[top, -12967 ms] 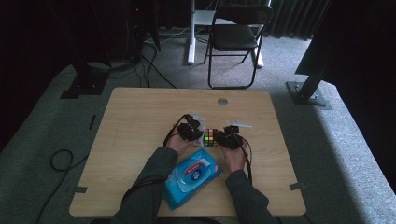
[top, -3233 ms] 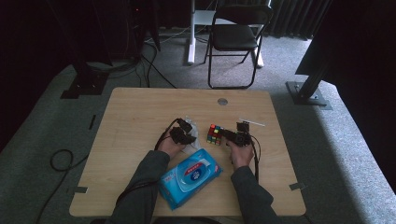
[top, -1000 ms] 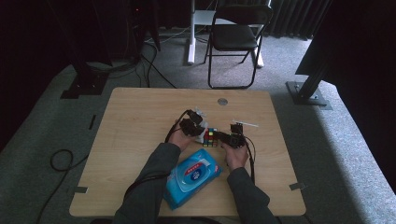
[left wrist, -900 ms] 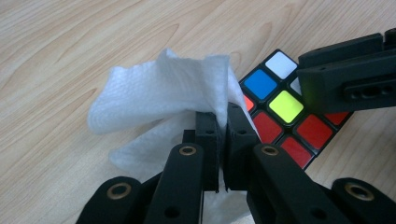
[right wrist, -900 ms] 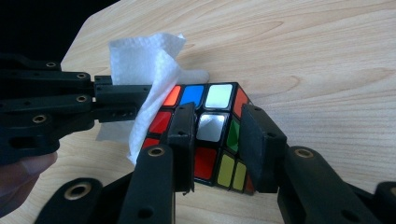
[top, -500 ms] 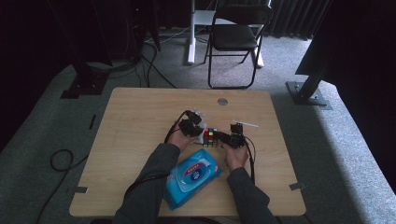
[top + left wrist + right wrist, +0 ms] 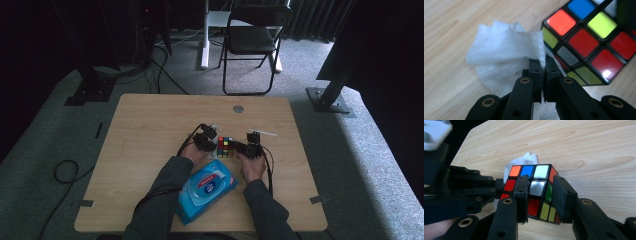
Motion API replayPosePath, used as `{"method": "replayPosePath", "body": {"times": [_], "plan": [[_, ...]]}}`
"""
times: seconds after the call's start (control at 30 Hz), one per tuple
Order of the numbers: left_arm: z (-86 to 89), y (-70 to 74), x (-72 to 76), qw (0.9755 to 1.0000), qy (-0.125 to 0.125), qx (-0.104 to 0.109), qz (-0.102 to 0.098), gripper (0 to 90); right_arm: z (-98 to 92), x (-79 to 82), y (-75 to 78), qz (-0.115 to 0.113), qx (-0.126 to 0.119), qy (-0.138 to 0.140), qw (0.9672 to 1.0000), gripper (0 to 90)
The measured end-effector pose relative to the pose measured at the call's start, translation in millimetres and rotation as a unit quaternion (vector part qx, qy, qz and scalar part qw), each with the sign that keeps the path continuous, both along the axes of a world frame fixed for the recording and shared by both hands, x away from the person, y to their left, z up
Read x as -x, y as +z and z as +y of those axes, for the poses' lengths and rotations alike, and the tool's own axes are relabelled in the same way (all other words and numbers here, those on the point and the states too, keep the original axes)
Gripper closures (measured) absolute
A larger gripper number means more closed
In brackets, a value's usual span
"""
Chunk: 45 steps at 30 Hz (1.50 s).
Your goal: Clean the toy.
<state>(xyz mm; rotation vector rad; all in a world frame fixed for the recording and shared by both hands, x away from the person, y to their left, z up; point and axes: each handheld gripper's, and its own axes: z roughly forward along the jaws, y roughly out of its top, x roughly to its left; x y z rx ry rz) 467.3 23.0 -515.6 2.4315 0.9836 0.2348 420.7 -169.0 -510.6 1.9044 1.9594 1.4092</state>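
A scrambled colour cube (image 7: 225,147) sits on the wooden table (image 7: 150,125) between my two grippers. My right gripper (image 7: 236,147) is shut on it, one black jaw on each side of the cube (image 7: 536,187), as the right gripper (image 7: 540,195) view shows. My left gripper (image 7: 213,143) is shut on a crumpled white wipe (image 7: 501,52), pinched between its closed jaws at the left gripper (image 7: 543,67) tips. The wipe touches the cube (image 7: 589,40) at its left lower edge. Behind the cube, the wipe (image 7: 521,161) shows on the table.
A blue pack of wet wipes (image 7: 207,187) lies near the table's front edge between the person's forearms. A small round grey disc (image 7: 238,108) sits at the table's far edge. A black folding chair (image 7: 252,40) stands on the carpet beyond.
My left gripper has sunk slightly with the wipe, closer to the table beside the cube. The right gripper and the cube have kept still.
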Motion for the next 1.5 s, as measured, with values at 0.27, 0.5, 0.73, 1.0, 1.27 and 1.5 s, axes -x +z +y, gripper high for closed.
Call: {"method": "replayPosePath", "body": {"times": [0.27,0.5,0.73,1.0,1.27,1.5], "plan": [[0.7,-1.5,-1.1,1.0000,0.000,0.005,0.005,86.9,-0.1,0.0,0.0,0.000,0.000,0.000,1.0000,67.0],[1.6,-2.3,-0.9,1.0000,-0.001,0.008,0.004,86.7,0.1,0.5,-0.3,-0.002,0.000,-0.002,1.0000,66.9],[-0.9,-1.5,2.1,1.0000,0.000,-0.003,-0.008,86.8,0.3,1.3,-1.0,-0.004,-0.003,-0.004,1.0000,66.8],[1.0,3.5,4.3,0.9999,0.000,0.004,-0.015,86.9,0.2,1.8,-1.4,-0.005,-0.004,-0.006,1.0000,66.9],[10.1,15.3,9.1,0.9988,-0.006,0.044,-0.021,87.1,0.3,2.3,-1.9,-0.006,-0.005,-0.009,0.9999,66.8],[13.6,24.3,13.8,0.9977,-0.011,0.059,-0.031,87.1,0.4,2.6,-2.2,-0.007,-0.006,-0.010,0.9999,66.8]]}}
